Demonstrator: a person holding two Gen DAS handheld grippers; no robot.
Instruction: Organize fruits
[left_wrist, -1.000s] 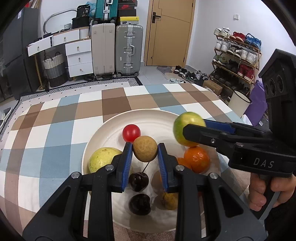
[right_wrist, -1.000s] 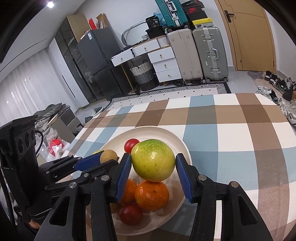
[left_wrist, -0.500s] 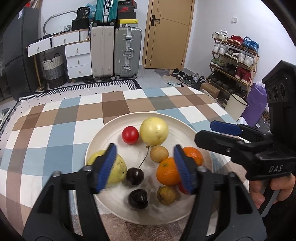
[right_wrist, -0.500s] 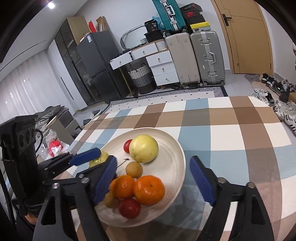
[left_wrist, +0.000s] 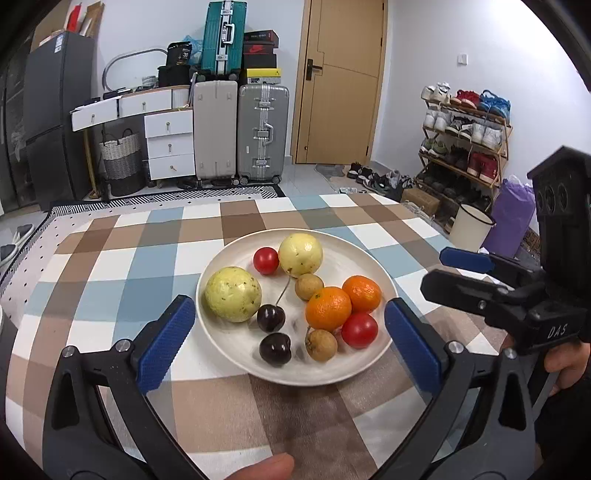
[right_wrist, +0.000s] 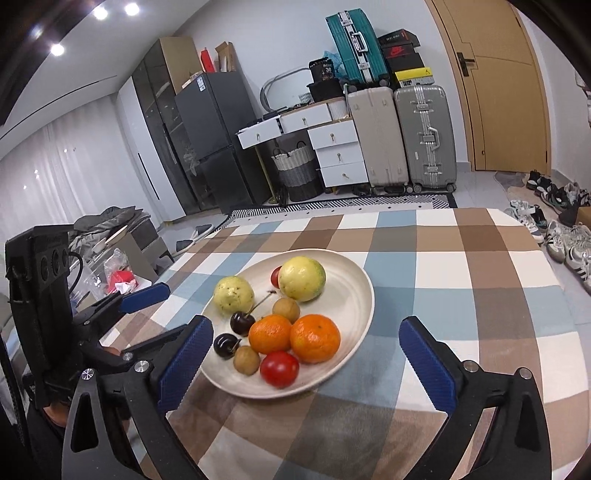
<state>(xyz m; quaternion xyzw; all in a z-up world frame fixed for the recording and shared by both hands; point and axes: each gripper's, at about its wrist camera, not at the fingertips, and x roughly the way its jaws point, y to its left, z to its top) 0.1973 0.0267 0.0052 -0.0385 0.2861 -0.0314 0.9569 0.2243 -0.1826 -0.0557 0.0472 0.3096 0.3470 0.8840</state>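
Resting on a white plate (left_wrist: 343, 240), yellow, orange, red, dark fruits (left_wrist: 328, 308)

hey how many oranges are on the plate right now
2. Both sit side by side, touching, on the right half of the plate: one orange nearer the middle, the other orange just behind it toward the rim. None seems hidden.

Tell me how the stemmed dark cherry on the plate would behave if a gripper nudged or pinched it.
The stemmed dark cherry looks round and glossy, so it would probably roll toward the yellow-green fruit or the orange beside it. Its skin seems smooth, so wide pads may slip. It is likely soft; a hard pinch could bruise it, and the thin stem may snap.
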